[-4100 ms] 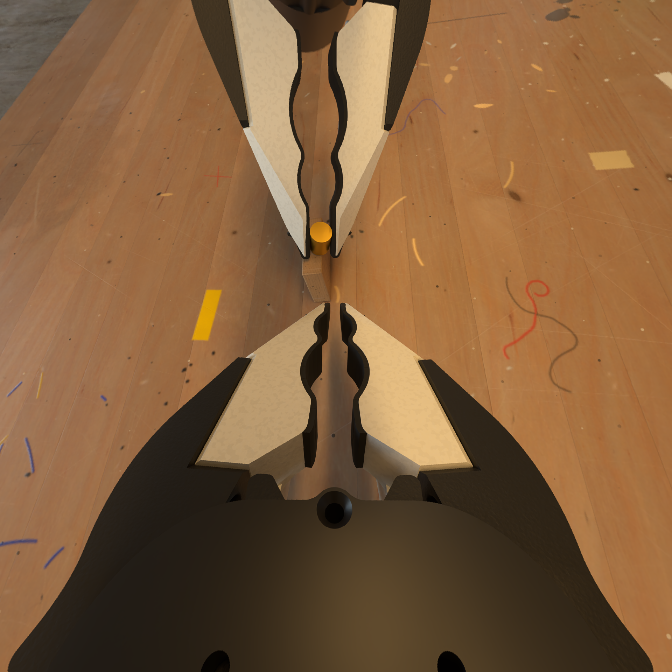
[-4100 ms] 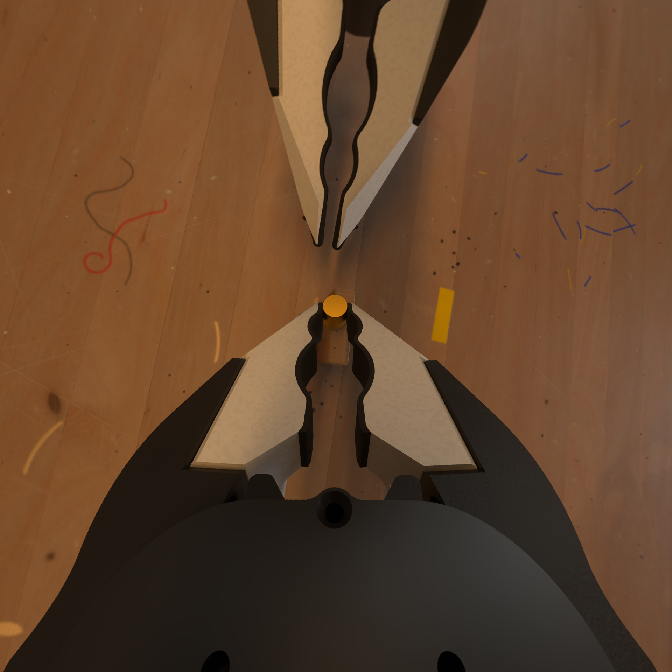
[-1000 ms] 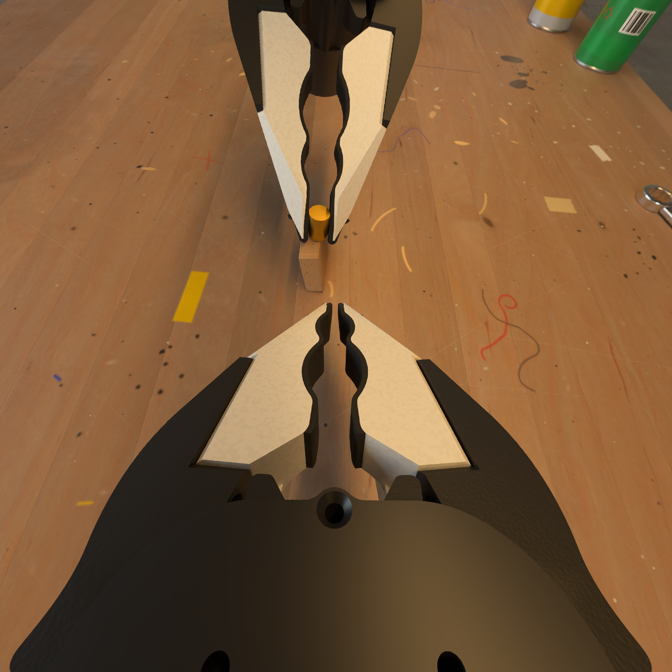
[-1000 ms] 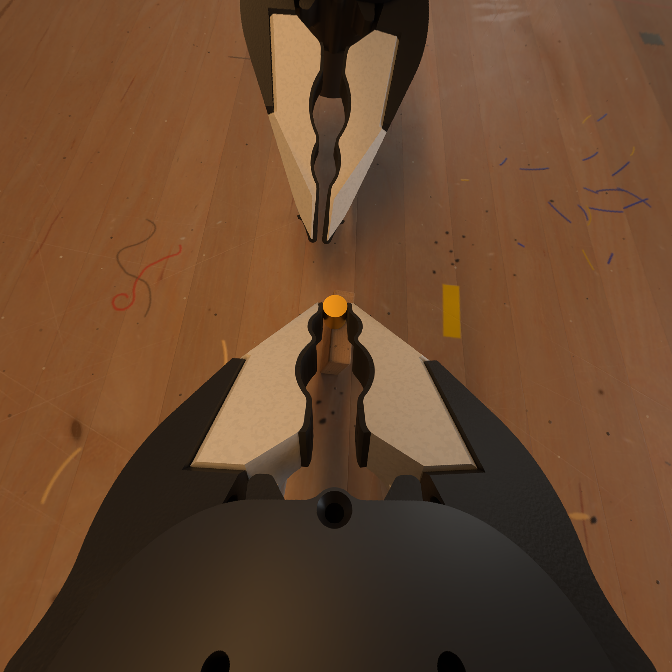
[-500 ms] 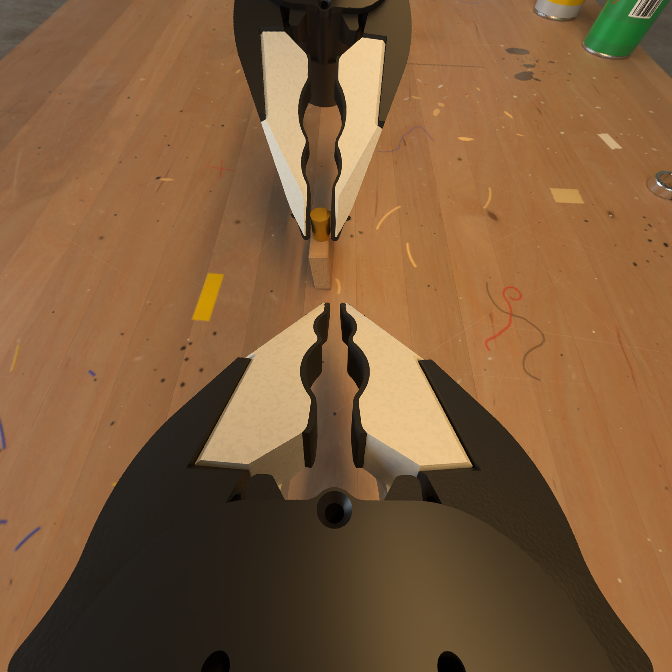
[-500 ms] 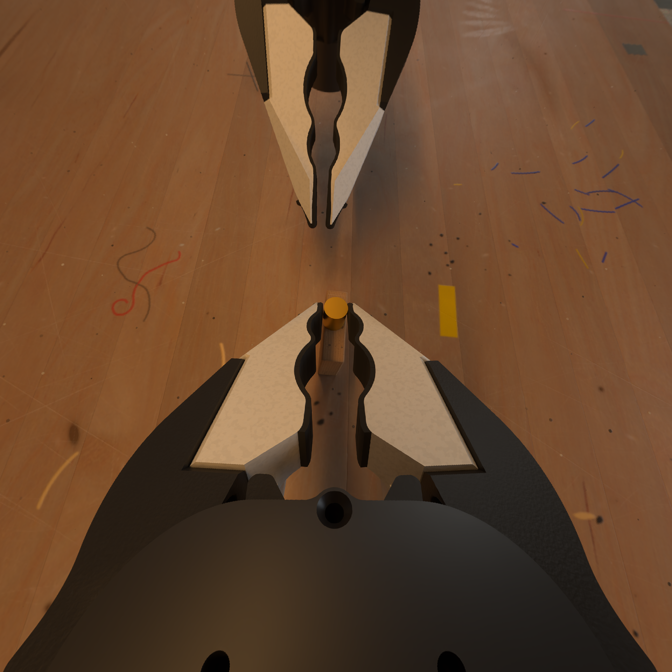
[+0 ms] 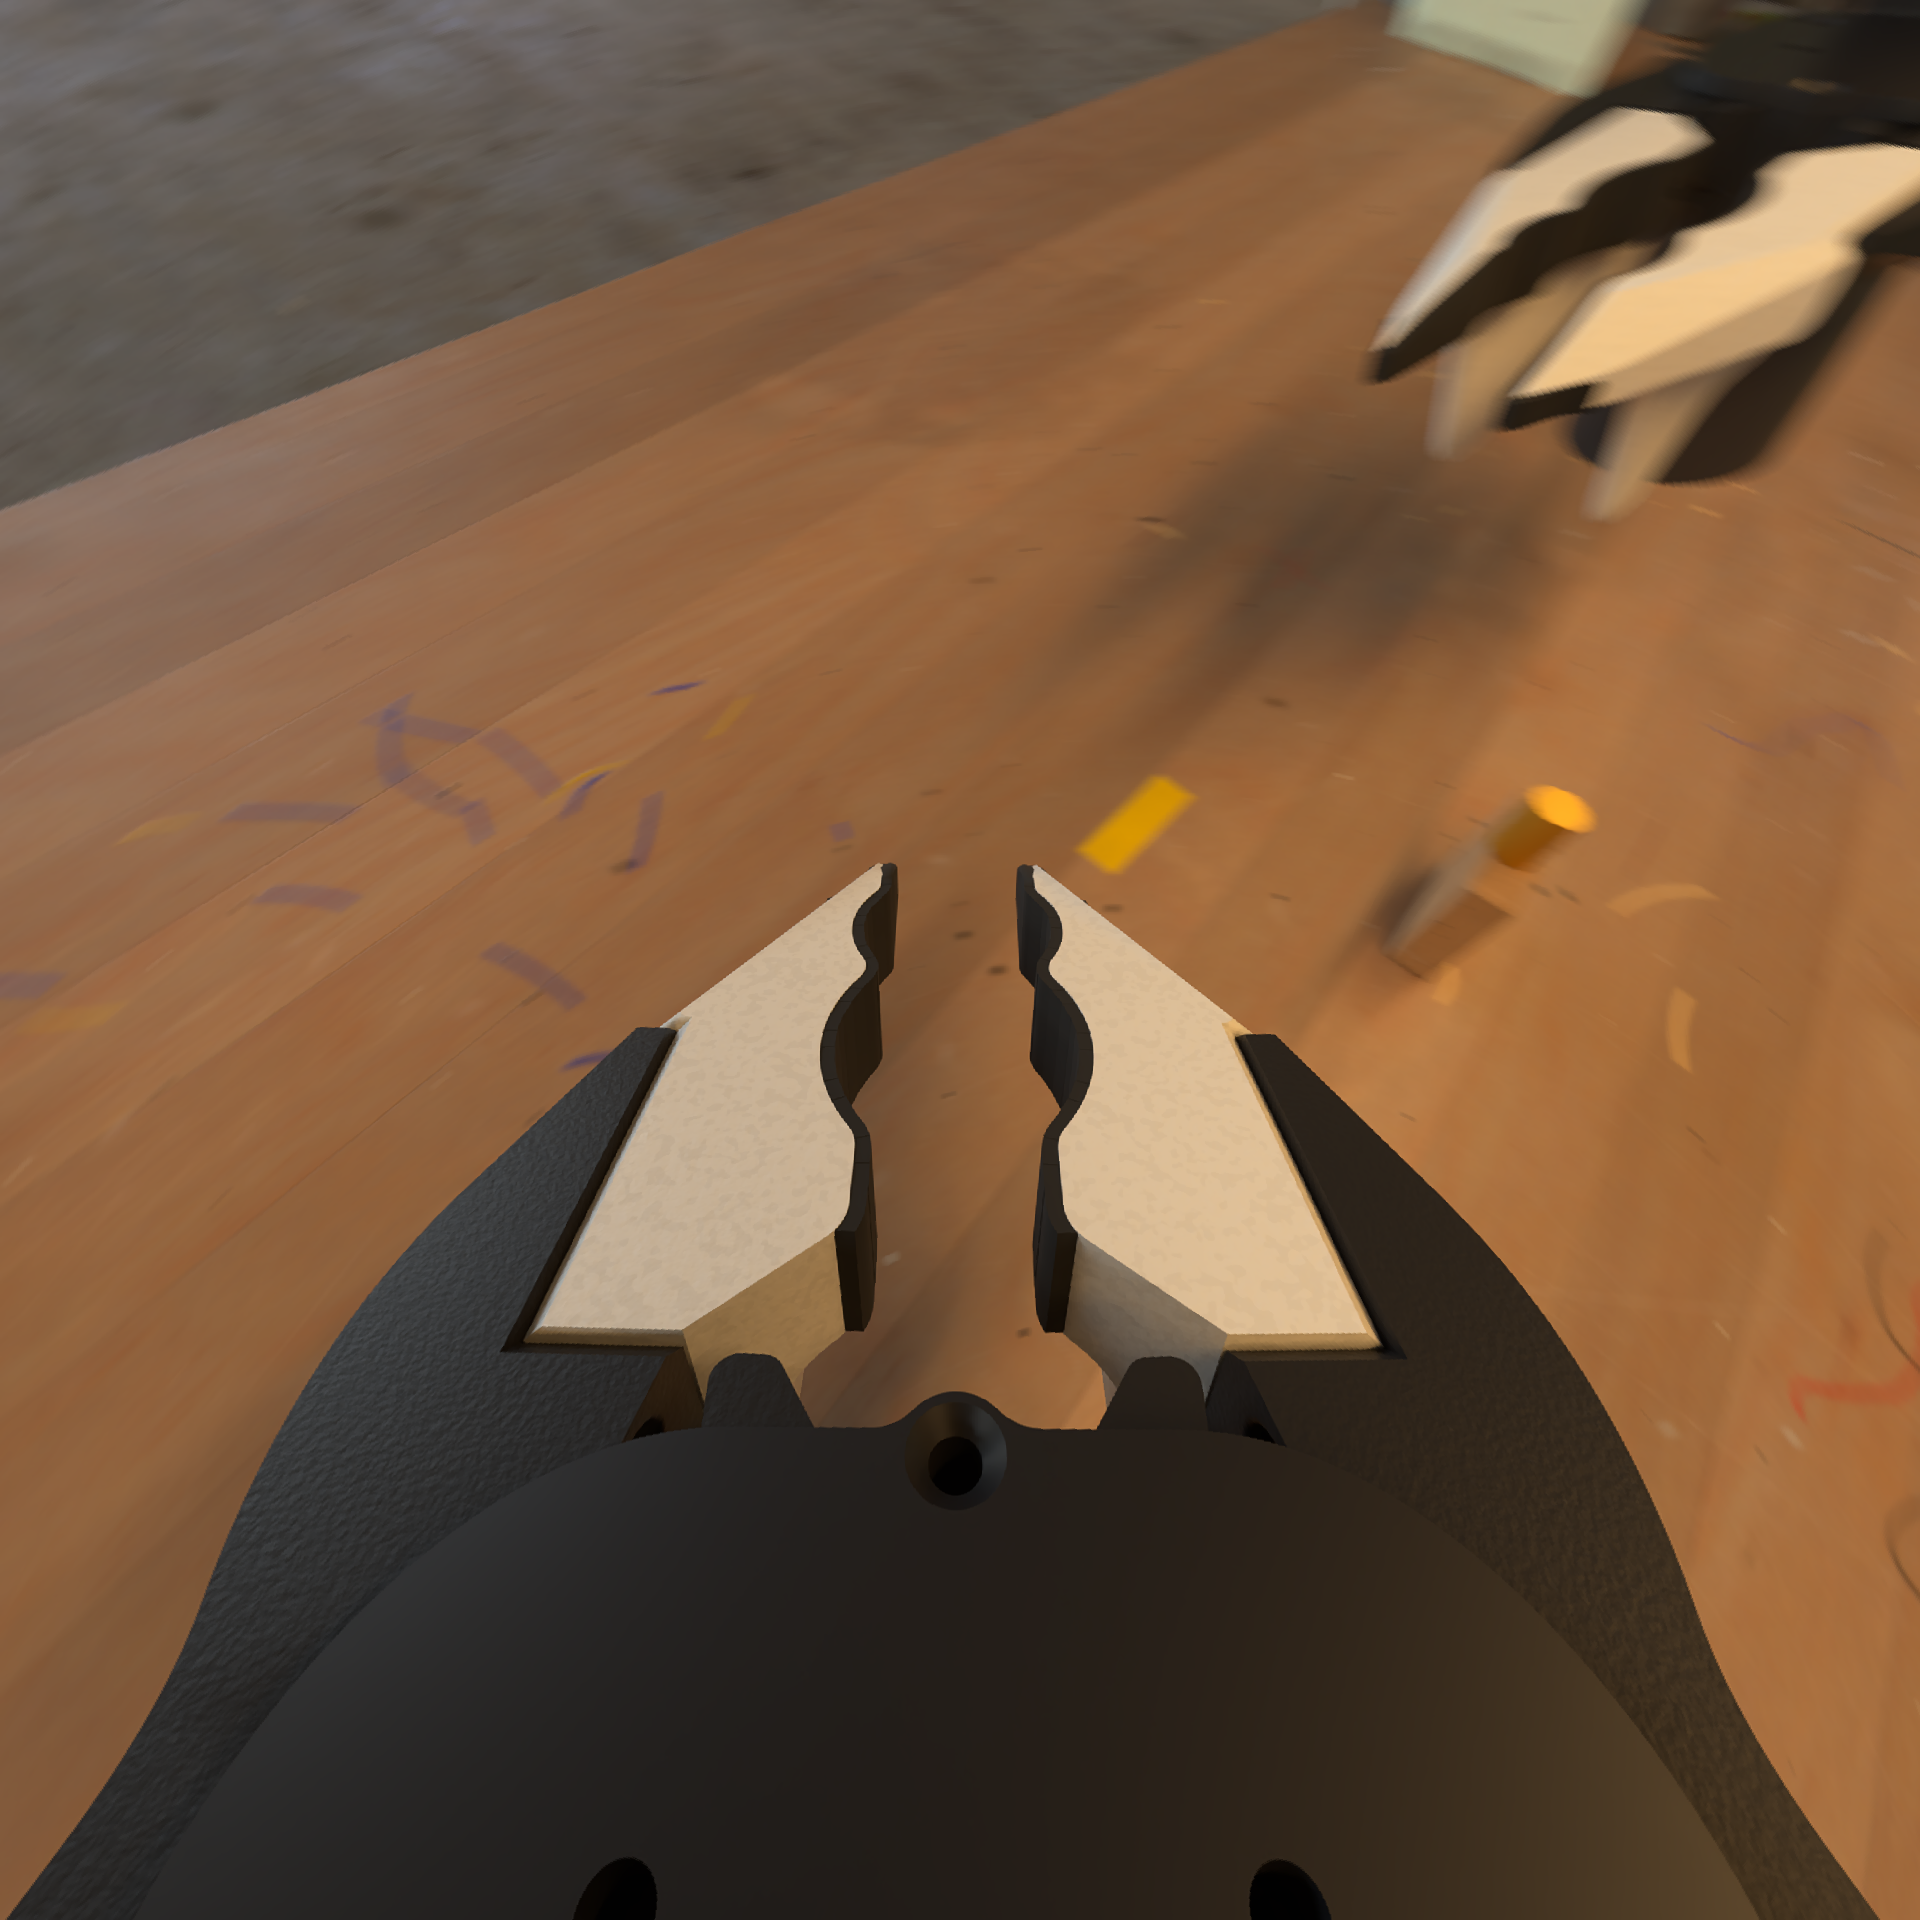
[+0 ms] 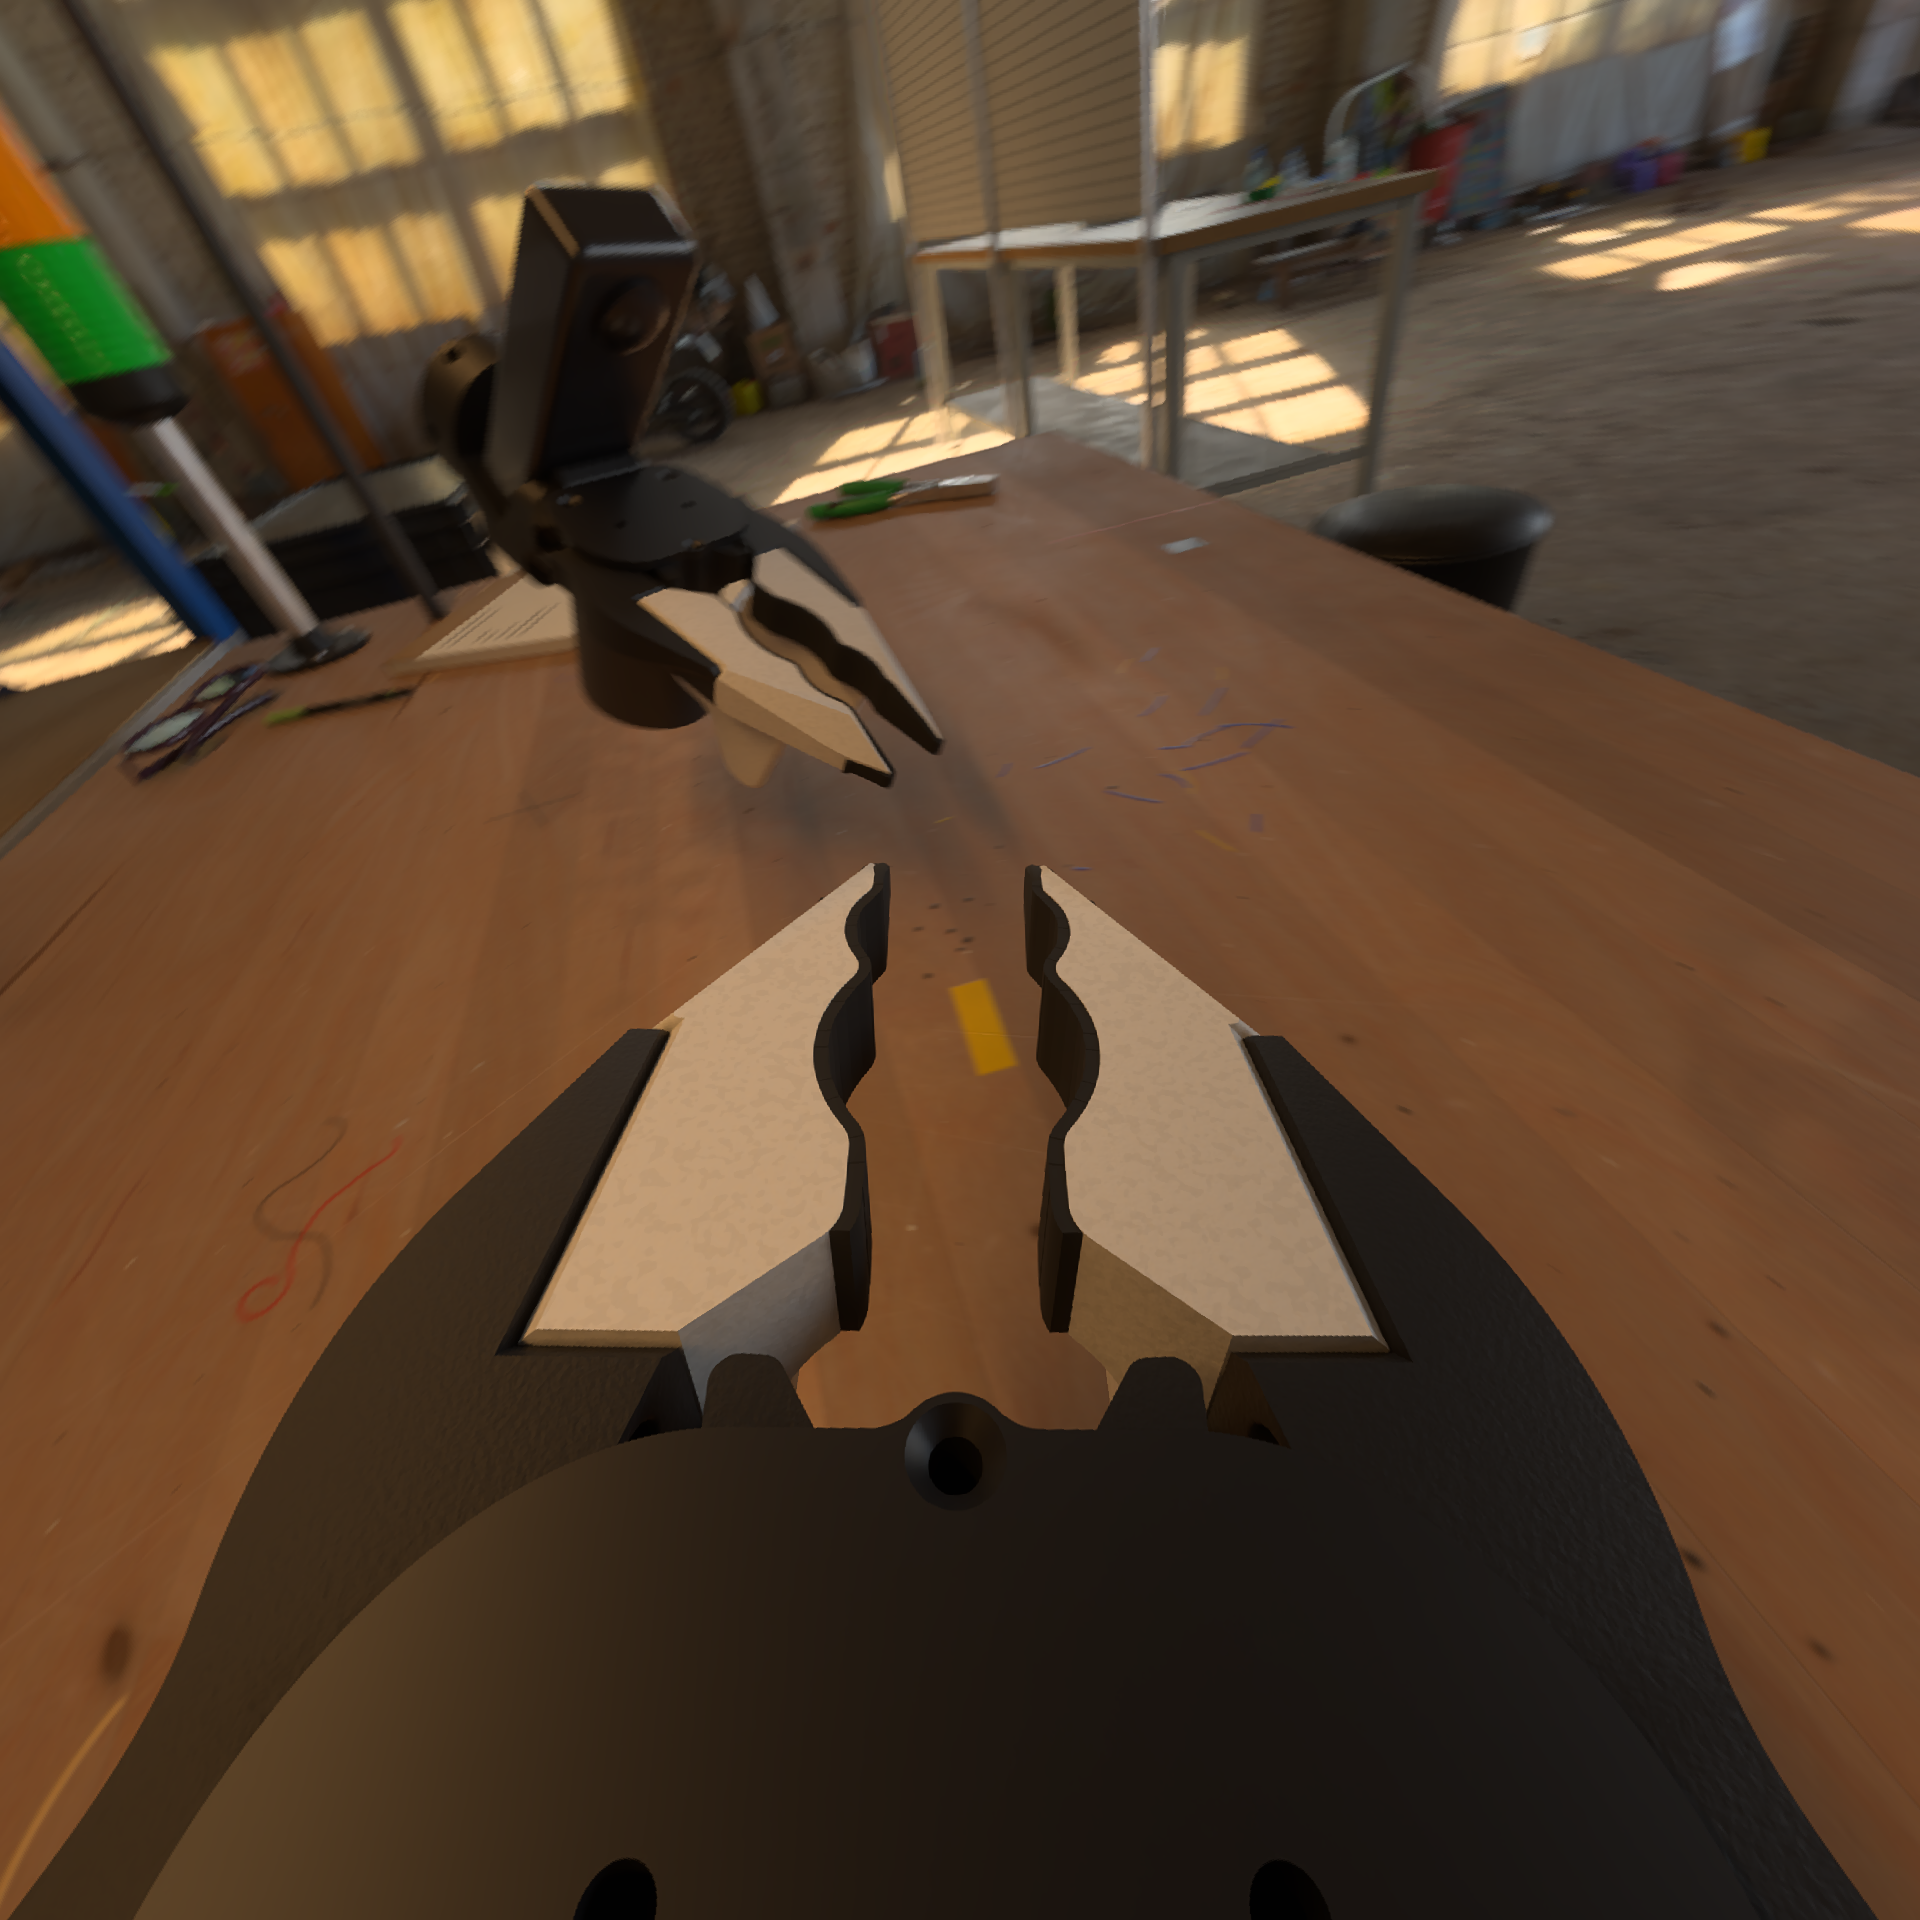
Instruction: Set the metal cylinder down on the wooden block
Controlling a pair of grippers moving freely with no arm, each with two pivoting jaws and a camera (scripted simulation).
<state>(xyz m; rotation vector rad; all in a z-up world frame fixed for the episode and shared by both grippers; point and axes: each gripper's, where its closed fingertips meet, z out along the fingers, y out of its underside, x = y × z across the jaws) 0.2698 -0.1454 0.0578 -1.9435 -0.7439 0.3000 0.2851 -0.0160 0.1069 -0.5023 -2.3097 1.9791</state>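
The cylinder [image 7: 1545, 823] stands on the block [image 7: 1444, 914], free of both grippers. The left gripper [image 7: 956, 873] and right gripper [image 8: 956, 873] are both spread and empty, well apart from the block. Judged placed; any retreat should stay clear of the block. A yellow tape strip [image 7: 1135, 823] lies near it, obstructing nothing.

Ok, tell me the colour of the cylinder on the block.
Golden orange metal cylinder, seen best in the left wrist view.

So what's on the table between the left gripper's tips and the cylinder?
A yellow strip lies between the left gripper and the cylinder, seen in the left wrist view.
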